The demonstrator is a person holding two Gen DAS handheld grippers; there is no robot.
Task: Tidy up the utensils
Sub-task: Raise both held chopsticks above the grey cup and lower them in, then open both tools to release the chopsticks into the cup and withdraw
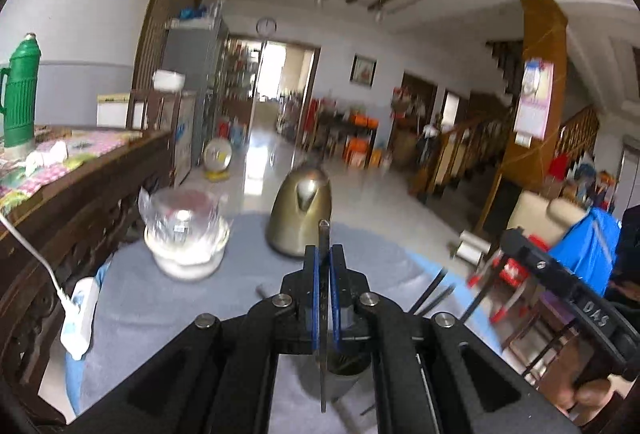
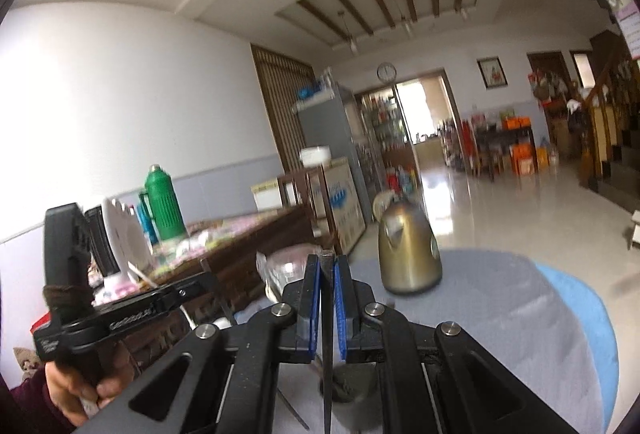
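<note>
Dark cup (image 1: 344,366) (chopsticks (image 1: 434,292) inside) below grippers

Bronze-gold kettle (image 1: 301,210), green thermos (image 1: 21,90), grey tablecloth (image 1: 160,298), blue-padded black tools.

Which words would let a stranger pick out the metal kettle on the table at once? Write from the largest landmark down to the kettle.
Start at the round table under its grey cloth. On its far side stand two things: a clear glass pot on a white base and, to its right, the kettle. The kettle alone is opaque: a dull bronze-gold metal cone, narrowing towards the top.
</note>
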